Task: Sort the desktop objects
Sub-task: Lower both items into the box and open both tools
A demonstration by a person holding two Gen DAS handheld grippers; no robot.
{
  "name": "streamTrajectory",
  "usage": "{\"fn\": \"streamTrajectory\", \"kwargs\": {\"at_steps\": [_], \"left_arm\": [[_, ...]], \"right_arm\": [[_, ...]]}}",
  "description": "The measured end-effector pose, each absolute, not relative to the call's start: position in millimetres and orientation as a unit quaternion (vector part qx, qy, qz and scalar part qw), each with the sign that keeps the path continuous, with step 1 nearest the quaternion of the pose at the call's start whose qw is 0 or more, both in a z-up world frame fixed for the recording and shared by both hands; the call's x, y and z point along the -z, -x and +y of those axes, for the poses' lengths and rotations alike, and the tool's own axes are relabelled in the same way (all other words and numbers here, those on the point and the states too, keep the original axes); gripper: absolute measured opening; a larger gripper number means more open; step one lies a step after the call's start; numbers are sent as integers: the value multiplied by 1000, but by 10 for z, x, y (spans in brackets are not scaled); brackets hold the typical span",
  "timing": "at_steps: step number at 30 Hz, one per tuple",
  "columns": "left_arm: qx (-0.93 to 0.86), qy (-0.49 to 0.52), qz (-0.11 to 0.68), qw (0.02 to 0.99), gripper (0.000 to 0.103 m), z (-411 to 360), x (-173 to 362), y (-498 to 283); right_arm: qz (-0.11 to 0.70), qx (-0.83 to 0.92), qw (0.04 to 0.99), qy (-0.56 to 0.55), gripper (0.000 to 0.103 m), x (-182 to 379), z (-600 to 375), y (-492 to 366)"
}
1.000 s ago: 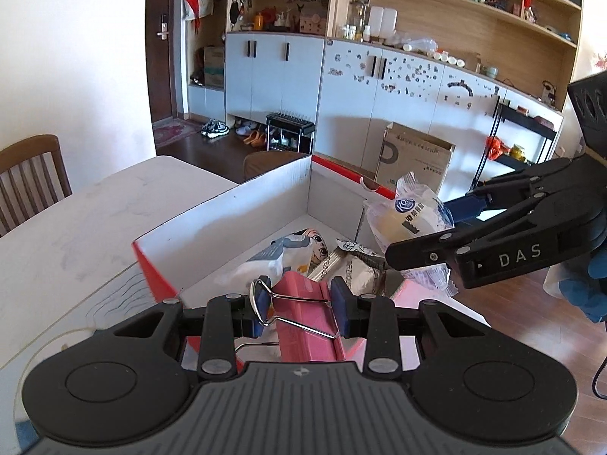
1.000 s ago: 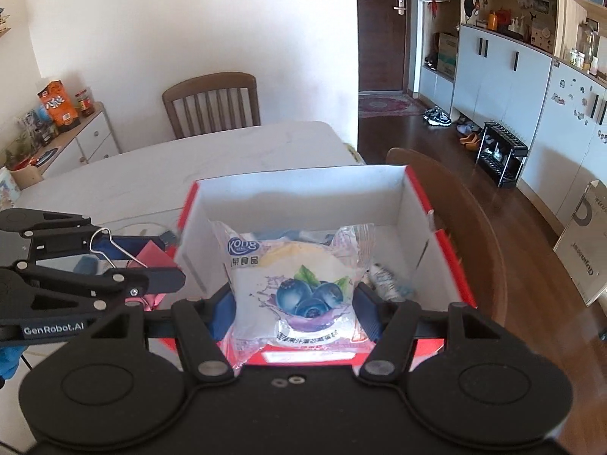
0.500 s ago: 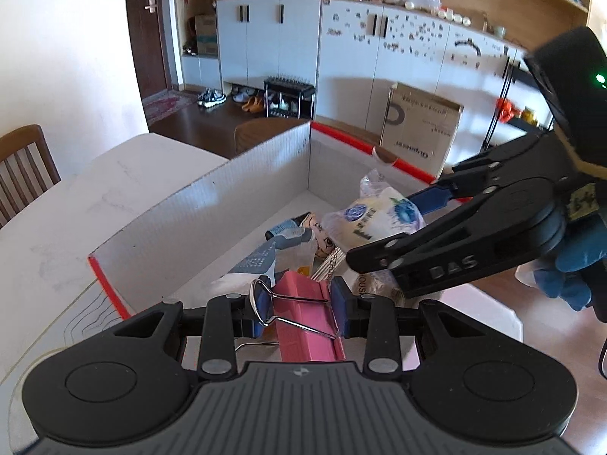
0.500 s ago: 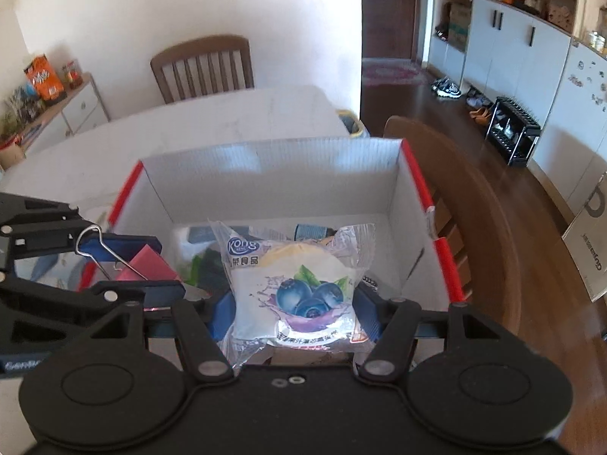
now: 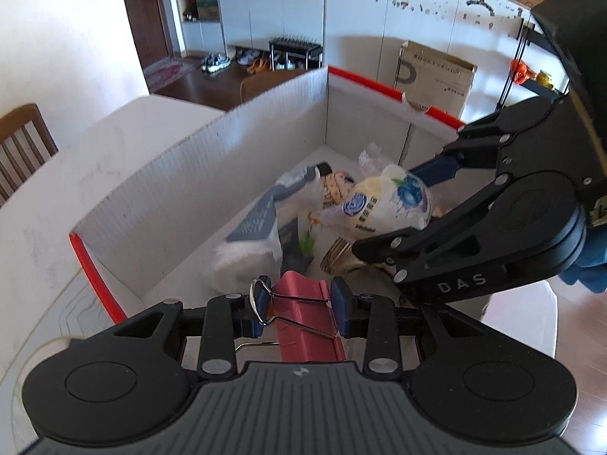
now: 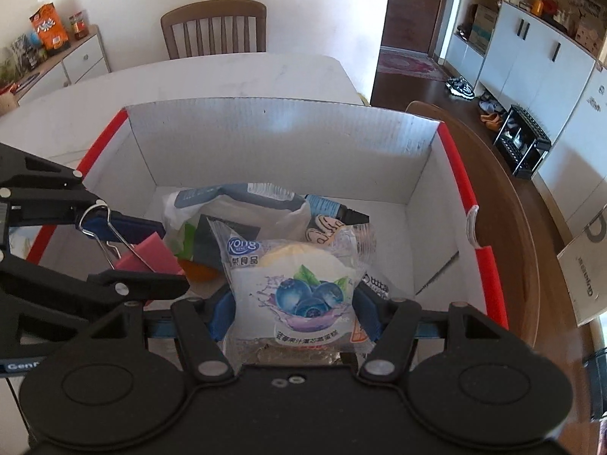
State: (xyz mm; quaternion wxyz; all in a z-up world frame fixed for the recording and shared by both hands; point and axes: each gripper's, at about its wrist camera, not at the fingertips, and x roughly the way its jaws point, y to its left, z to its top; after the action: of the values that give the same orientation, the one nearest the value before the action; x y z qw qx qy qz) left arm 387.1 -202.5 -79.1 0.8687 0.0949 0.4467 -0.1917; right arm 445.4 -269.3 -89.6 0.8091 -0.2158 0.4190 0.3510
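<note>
My left gripper (image 5: 299,305) is shut on a pink binder clip (image 5: 307,322) with wire handles, held over the near corner of a white cardboard box with red rims (image 5: 163,189). It also shows in the right wrist view (image 6: 148,256). My right gripper (image 6: 294,311) is shut on a blueberry bread packet (image 6: 299,284) and holds it above the box's inside (image 6: 273,140). In the left wrist view that packet (image 5: 383,204) hangs over several wrapped items lying in the box.
In the box lie a grey-blue bag (image 6: 235,199), a dark tube (image 6: 334,210) and other snack packets. The box stands on a white table (image 6: 189,79). A wooden chair (image 6: 214,26) stands behind it. A brown chair back (image 6: 504,204) is at the right.
Both grippers have moved forward and down over the box, each still holding its object. The box interior and its contents now fill more of both views.
</note>
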Motion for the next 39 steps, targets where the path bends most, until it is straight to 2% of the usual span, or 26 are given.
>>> {"fn": "streamTrajectory", "kwargs": {"at_steps": [16, 23, 28, 39], "left_arm": [[203, -92, 491, 842, 34, -2015, 862, -3820], [201, -73, 480, 851, 40, -1998, 754, -3754], [209, -67, 464, 858, 61, -1986, 660, -3615], [202, -26, 439, 875, 62, -1803, 465, -3339]], "right_arm": [[423, -353, 806, 215, 72, 910, -2675, -4525], [424, -356, 807, 205, 76, 877, -2739, -4499], [416, -361, 811, 199, 80, 793, -2777, -4442], [398, -364, 824, 171, 84, 488, -2938, -4289]]}}
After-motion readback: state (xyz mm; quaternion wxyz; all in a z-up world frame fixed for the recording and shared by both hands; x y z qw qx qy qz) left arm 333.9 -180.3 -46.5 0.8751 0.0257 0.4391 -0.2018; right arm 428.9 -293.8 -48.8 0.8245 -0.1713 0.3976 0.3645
